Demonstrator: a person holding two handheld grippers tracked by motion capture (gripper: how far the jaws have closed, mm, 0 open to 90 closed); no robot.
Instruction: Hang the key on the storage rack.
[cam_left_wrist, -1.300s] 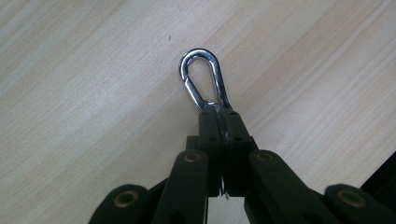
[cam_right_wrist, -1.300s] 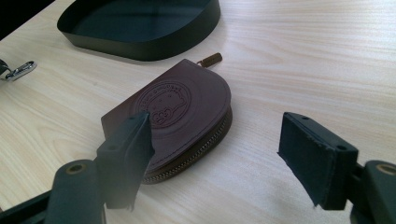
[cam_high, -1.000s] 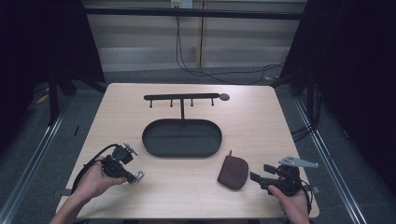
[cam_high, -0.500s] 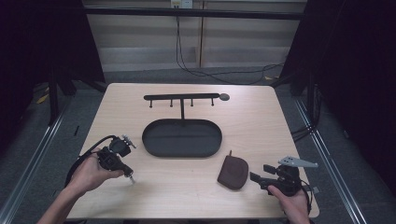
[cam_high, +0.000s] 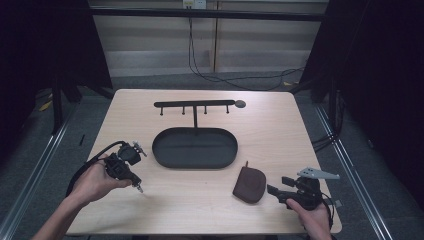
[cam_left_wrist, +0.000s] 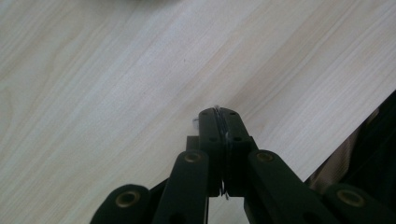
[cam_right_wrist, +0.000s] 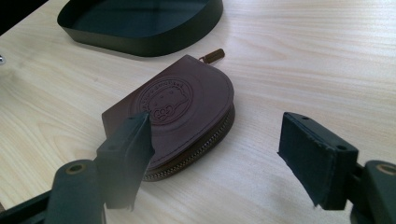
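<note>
Overhead, the left gripper (cam_high: 136, 186) hovers low over the pale wood table (cam_high: 280, 130) left of the black oval tray (cam_high: 195, 148), while the right gripper (cam_high: 272, 190) points at the brown zip pouch (cam_high: 250, 184) lying just beside it; dark curtains and cables ring the room. Along the left gripper, its fingers (cam_left_wrist: 212, 135) press together on something thin, perhaps a wire. Along the right, its fingers (cam_right_wrist: 128, 149) gape wide, empty, before the pouch; closing on it seems next.

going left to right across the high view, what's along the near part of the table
left hand → left gripper, pointing down at the table → brown zip pouch → right gripper, jaws wide open toward the pouch → right hand
</note>
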